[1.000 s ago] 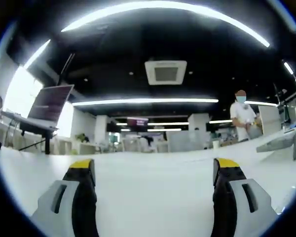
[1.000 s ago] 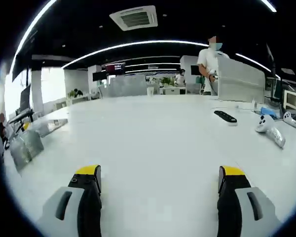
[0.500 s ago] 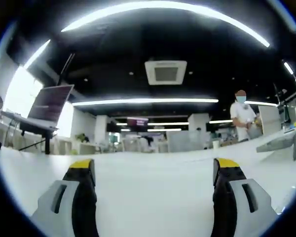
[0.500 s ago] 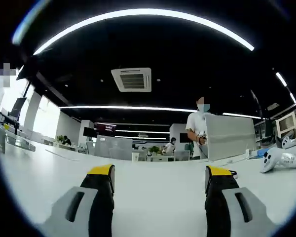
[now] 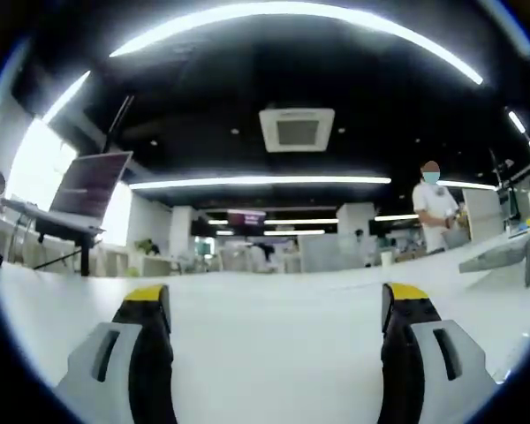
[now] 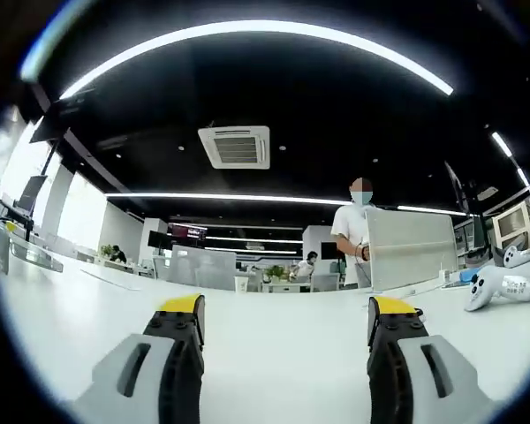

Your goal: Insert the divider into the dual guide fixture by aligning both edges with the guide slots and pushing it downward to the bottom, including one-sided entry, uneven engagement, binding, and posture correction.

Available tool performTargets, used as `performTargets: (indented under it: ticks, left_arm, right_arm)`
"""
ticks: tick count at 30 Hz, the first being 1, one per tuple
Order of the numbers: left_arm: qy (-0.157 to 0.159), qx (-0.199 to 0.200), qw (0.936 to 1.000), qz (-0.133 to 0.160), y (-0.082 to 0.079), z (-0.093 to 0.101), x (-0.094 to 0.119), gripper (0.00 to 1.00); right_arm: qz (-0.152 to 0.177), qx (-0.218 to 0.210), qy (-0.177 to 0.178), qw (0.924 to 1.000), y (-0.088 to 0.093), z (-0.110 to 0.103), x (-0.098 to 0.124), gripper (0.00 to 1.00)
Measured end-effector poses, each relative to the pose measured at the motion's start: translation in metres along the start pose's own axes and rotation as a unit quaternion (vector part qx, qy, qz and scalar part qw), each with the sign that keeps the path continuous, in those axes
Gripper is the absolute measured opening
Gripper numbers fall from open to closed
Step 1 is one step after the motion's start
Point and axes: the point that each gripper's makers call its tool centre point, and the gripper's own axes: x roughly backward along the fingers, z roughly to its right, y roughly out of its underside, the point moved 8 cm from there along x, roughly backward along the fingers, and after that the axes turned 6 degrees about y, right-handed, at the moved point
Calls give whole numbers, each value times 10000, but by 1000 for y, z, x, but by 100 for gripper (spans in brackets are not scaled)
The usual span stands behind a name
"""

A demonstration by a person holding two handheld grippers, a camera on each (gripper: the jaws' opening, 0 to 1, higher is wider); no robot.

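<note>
Worktop [image 5: 265, 353], white and bare near the camera, runs away from the left gripper [image 5: 274, 305], whose two yellow-tipped fingers [image 5: 146, 296] stand wide apart with nothing between them. Past the fingertips, at the worktop's far edge, sit a tilted dark panel on a stand [image 5: 88, 190] to the left and a grey box-like fixture [image 5: 503, 252] to the right; whether that fixture has guide slots cannot be made out. A person in a white shirt [image 5: 435, 208] stands beyond the worktop, just left of the grey fixture. A square ceiling vent [image 5: 297, 129] hangs overhead between long light strips.

In the right gripper view the right gripper [image 6: 283, 314] likewise rests low over the worktop, fingers spread and empty. A white handheld controller [image 6: 495, 284] lies on the worktop well to the right of the gripper. Beyond it a grey upright panel [image 6: 411, 247] stands on the worktop, its long side running level, with the same person just beside its left edge. The divider cannot be picked out with any certainty in either view.
</note>
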Motion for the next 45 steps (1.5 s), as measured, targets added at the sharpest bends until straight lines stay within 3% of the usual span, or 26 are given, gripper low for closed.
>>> performTargets:
  ticks: [19,31,45]
  left_arm:
    - [3,-6,10000,6,-10,5,4,99]
    - [2,-5,10000,2,-8,5,1,99]
    - [4,-7,10000,2,-20,17,-1,99]
  right_arm:
    - [29,-17,10,10000,-4,-3,2,74]
    - [48,-23,16,10000,-4,0,-1,74]
    - [75,-25,17,10000,-2,0,-2,74]
